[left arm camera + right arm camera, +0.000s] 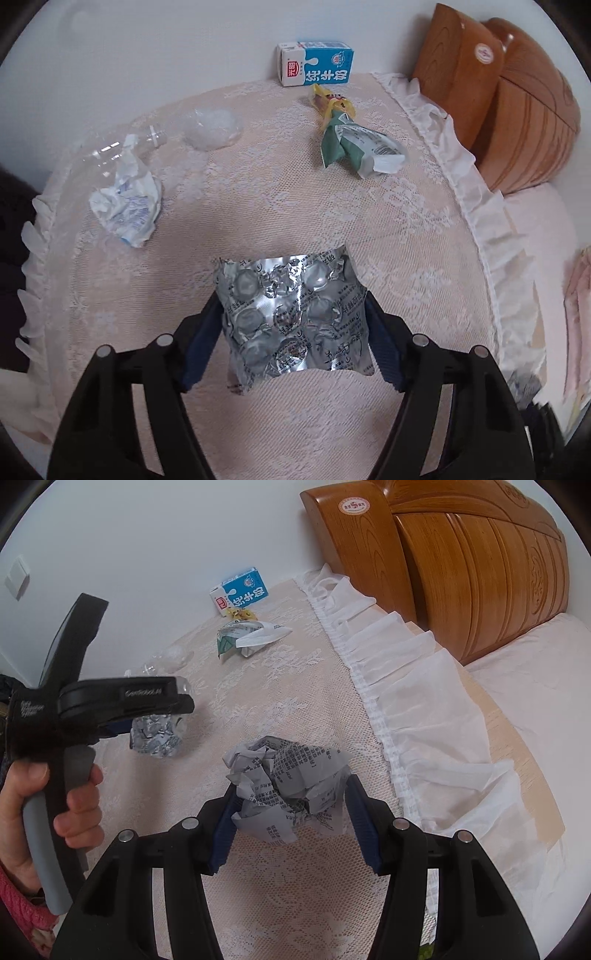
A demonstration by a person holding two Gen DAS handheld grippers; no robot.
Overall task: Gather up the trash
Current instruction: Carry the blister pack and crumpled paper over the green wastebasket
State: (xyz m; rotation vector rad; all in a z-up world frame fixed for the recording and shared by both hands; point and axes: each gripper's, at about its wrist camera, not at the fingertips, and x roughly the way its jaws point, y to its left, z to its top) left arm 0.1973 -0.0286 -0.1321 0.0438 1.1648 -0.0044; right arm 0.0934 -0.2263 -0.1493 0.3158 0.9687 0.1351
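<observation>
Left tongs (293,325): partly open, both blue pads pressed against the side edges of the foil blister pack (295,314), which they grip between them above the lace cloth (258,206).
Left tongs, seen from the right wrist: at 9 o'clock (162,716), held by the person's left hand (48,805), the silver pack showing under the black body.
Right tongs (291,805): partly open, the pads closed onto the two sides of a crumpled printed paper ball (288,775), which bulges up past the fingertips.
Worktop (546,812): draped with the pale lace cloth, whose white ruffle (406,686) hangs along the 3 o'clock edge.
Milk carton (316,62): blue and white, at 12 o'clock in the left view, lying on its side against the wall.
Yellow wrapper (332,103): just in front of the carton.
Green and white packet (354,147): touching the yellow wrapper, at 1 o'clock.
Clear plastic bottle (122,147): lying on its side at 10 o'clock, its crumpled white and blue label (129,203) loose beside it.
Clear plastic wad (212,127): at 11 o'clock, near the bottle neck.
Wooden headboard (461,561): at 2 o'clock, beyond the ruffle.
</observation>
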